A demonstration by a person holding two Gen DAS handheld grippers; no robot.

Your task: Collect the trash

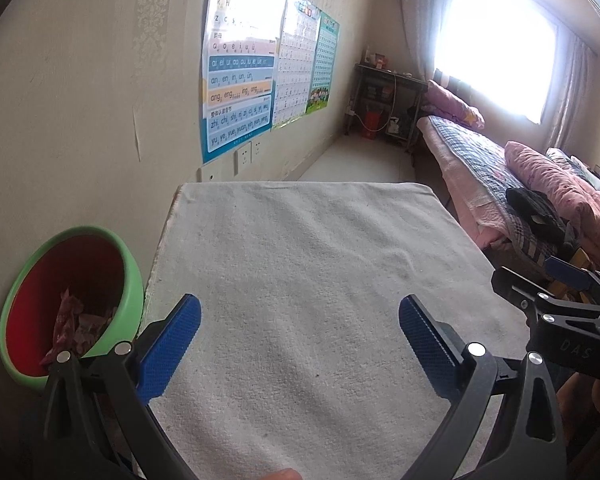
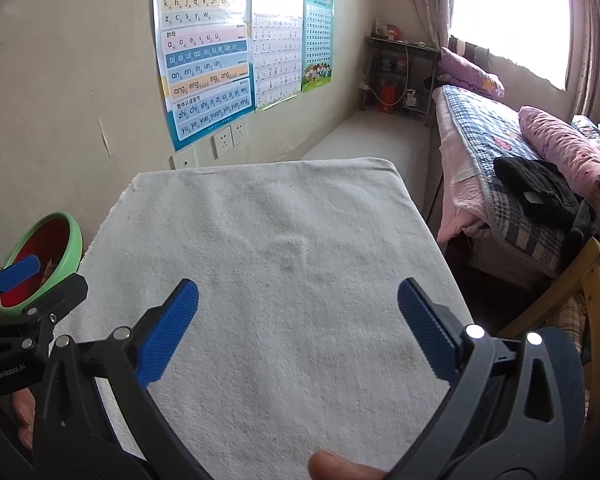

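The room's wall point(image 2: 60, 100) with its phonics posters point(image 2: 204, 52) and the bed point(image 2: 500, 168) under the bright window frame the scene, but the work area is the counter point(image 1: 300, 280), covered edge to edge by a pale towel with nothing lying on it in either view. Just off the counter's left edge, against the wall, sits the green bin point(image 1: 132, 280) with a red lining, and the trash point(image 1: 76, 328), crumpled pinkish wrappers, lies inside it at the bottom. The left tool point(image 1: 300, 320) hangs above the near part of the towel with its blue pads spread wide and nothing between them; the right tool point(image 2: 298, 312) hovers beside it over the same cloth, likewise spread wide and empty. Judging from this, the collecting looks finished or nearly so, unless some scrap lies outside both views. The risks from here are small ones: the left tool's near finger sits close to the bin's rim, so a careless sideways swing could knock the bin and spill the wrappers back out; the two tools are near each other, so a crossing move could make them collide; and the towel is loose and slightly rippled, so a low pad dragging across it could bunch it or pull it off the counter.
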